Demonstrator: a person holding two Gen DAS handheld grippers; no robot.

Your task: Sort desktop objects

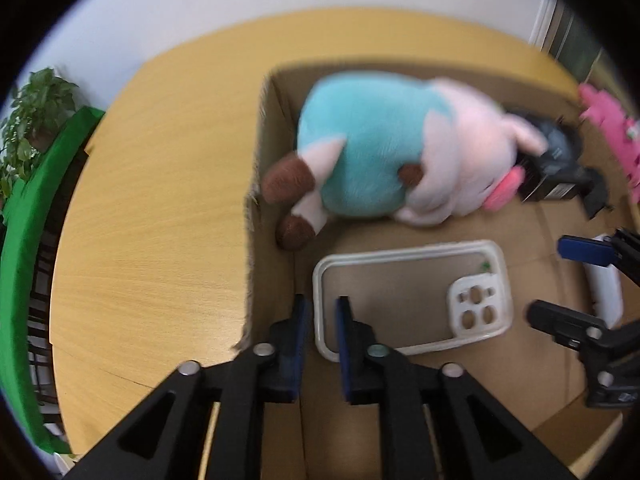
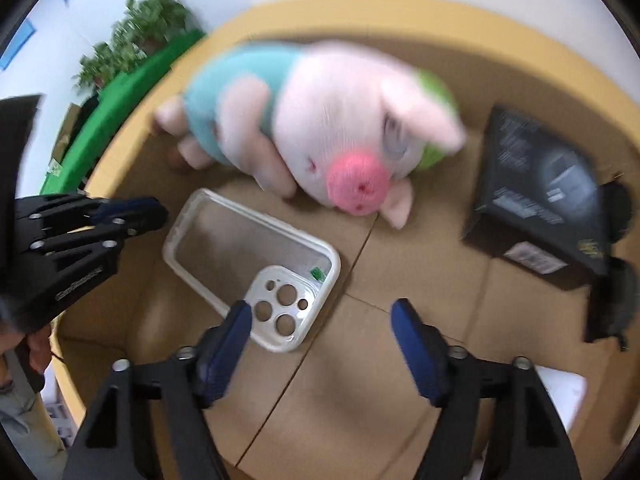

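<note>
While both grippers hang over the open box (image 1: 276,92), neither holds anything. The box sits on the wooden desk (image 1: 160,200), its left wall standing well in from the desk's left edge, its far wall near the desk's far edge.

On the box floor a plush pig (image 2: 320,132) in a teal shirt lies on its side along the far wall, feet toward the far left corner, pink snout toward the middle. Just in front of it, apart from it, lies a clear phone case (image 2: 248,264), flat, open side up, with its white camera cut-out at the end toward the right gripper. A black carton (image 2: 540,200) lies toward the box's right side, beside the pig's head; in the left view the head partly hides it. Something pink (image 1: 608,120) shows at the right edge of the left view, too blurred to name.

The left gripper (image 1: 320,340) hovers above the box's near left corner, its blue-padded fingers (image 1: 296,344) a narrow gap apart with nothing between them; one pad overlaps the case's end in the picture, but contact cannot be told. The right gripper (image 2: 320,344) has its fingers (image 2: 416,352) spread wide over bare cardboard, the left pad just at the case's camera corner.

A green board (image 1: 24,240) and a potted plant (image 1: 36,104) stand beyond the desk's left edge.
</note>
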